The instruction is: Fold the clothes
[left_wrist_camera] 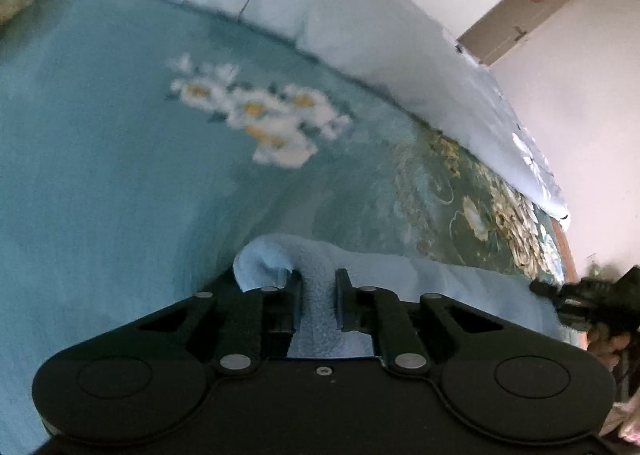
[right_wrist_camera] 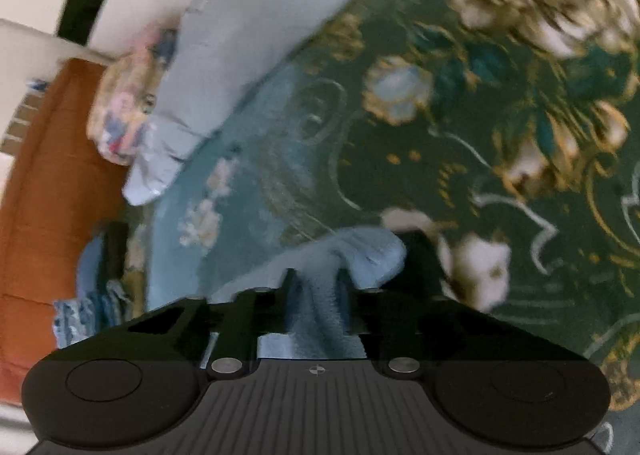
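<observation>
Both grippers were clamped on cloth: my left gripper [left_wrist_camera: 318, 281], low in the centre of its own view, pinched a ridge of the light blue fleece garment [left_wrist_camera: 420, 275] between its narrowed jaws, and my right gripper [right_wrist_camera: 314, 283], low centre in its view, pinched a bunched corner of the same fabric [right_wrist_camera: 360, 251]. The cloth rose between the fingers of each tool and curled over the tips, so the garment's near edge lay right at the tools, with the rest spreading off toward the upper left of the left view as a teal expanse printed with white and yellow flowers [left_wrist_camera: 260, 119]. At the right edge of that view the other gripper [left_wrist_camera: 576, 291] showed, holding the same edge. I judged this to be the start of a fold, edge gripped at two points. The next move would call for lifting both corners together and carrying them evenly across the garment, keeping the edge taut. Under it lay a dark green floral bedspread [right_wrist_camera: 500, 135], and beyond, in the upper part of both views, a pale quilt [left_wrist_camera: 340, 15] lay along the wall.
</observation>
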The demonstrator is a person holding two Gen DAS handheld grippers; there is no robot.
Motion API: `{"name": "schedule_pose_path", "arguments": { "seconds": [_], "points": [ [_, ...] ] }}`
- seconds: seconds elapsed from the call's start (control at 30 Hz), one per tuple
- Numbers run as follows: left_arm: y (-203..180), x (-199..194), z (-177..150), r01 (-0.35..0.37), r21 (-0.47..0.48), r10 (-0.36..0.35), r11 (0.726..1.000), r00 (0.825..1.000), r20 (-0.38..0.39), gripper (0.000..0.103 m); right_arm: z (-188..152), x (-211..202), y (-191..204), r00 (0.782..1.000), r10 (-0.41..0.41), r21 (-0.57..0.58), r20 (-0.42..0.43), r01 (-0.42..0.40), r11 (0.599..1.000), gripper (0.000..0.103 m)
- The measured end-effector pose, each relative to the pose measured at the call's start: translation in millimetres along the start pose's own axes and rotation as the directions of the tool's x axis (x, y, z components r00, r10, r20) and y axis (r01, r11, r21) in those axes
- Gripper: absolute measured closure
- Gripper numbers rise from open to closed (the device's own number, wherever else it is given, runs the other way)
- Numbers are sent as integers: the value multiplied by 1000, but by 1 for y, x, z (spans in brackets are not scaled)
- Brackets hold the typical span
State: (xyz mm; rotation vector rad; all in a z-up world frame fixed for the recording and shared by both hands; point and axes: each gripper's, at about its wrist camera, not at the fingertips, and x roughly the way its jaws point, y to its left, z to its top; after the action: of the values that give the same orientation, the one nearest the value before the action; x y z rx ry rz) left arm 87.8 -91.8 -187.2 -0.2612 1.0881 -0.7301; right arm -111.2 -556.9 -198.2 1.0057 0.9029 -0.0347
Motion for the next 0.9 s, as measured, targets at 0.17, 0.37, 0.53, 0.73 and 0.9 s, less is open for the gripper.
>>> {"name": "schedule_pose_path", "arguments": {
  "seconds": [0.17, 0.37, 0.53, 0.73, 0.9],
  "points": [
    [4, 7, -6, -48, 40, 49, 998, 998, -27, 91, 6, 9, 4, 998, -65, -53, -26, 63, 997, 91],
    [15, 18, -14, -72, 43, 74, 996, 996, -48, 87, -3, 13, -12, 994, -100, -26, -39, 99, 995, 92],
    [12, 13, -4, -56, 23, 57, 998, 996, -61, 86, -1, 9, -11, 997, -75, -7, -34, 75, 997, 88],
    [10, -26, -9, -38, -16, 38, 999, 999, -11, 53, -12, -20, -3, 999, -52, -76, -10, 51, 996, 53],
    [26, -35, -29, 18, -132, -21, 991, 1000, -16, 30, -26, -26, -19, 998, -25, -59, -49, 22, 998, 17]
  ]
}}
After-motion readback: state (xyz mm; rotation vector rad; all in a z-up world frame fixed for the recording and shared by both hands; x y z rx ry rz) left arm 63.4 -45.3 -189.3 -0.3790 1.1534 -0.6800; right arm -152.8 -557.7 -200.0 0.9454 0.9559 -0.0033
